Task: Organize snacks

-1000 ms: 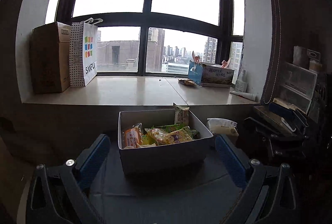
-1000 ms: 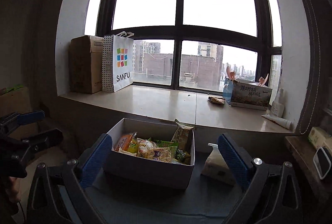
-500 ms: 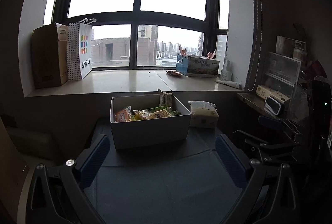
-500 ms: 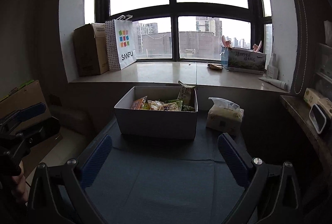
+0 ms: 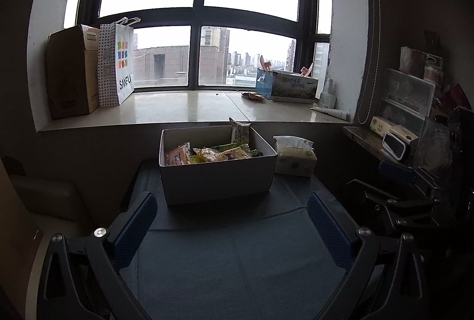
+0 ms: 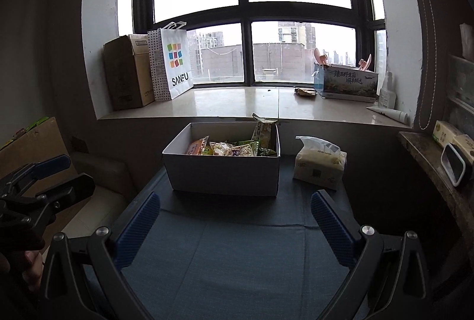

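Both tongs [image 5: 231,219] back from box [image 5: 216,181]

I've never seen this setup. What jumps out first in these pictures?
A white box full of bright snack packets sits on the dark table, with a tissue pack to its right. Behind, on the sill below the big window, stands a SANFU bag. Both grippers, left and right, are open and empty.

"SANFU" on white shopping bag [image 5: 123,65]
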`<state>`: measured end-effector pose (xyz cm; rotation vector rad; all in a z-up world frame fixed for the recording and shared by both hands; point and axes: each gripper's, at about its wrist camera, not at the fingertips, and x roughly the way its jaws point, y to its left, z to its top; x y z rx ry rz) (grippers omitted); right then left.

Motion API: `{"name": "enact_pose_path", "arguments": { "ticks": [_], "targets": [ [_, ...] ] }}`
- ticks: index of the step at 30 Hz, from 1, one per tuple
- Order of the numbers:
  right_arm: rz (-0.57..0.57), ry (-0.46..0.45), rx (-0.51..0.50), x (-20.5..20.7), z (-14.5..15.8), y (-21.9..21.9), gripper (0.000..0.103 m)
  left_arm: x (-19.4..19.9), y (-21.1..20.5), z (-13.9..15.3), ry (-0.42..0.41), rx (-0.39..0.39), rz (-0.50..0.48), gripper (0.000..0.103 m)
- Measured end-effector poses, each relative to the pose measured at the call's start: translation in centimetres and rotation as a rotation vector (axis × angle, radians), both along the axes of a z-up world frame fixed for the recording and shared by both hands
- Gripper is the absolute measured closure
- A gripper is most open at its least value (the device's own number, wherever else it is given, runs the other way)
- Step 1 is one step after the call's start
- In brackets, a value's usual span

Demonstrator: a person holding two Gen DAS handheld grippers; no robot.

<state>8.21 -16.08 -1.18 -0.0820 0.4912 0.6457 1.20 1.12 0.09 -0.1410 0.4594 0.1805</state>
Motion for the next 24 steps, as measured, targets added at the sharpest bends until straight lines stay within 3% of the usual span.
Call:
{"name": "enact_pose_path", "arguments": {
  "ticks": [24],
  "targets": [
    [0.023,0.002,-0.004,-0.34,-0.07,0.09,0.000,0.13,0.14,-0.44,0.016,0.007,-0.011,0.000]
  ]
}}
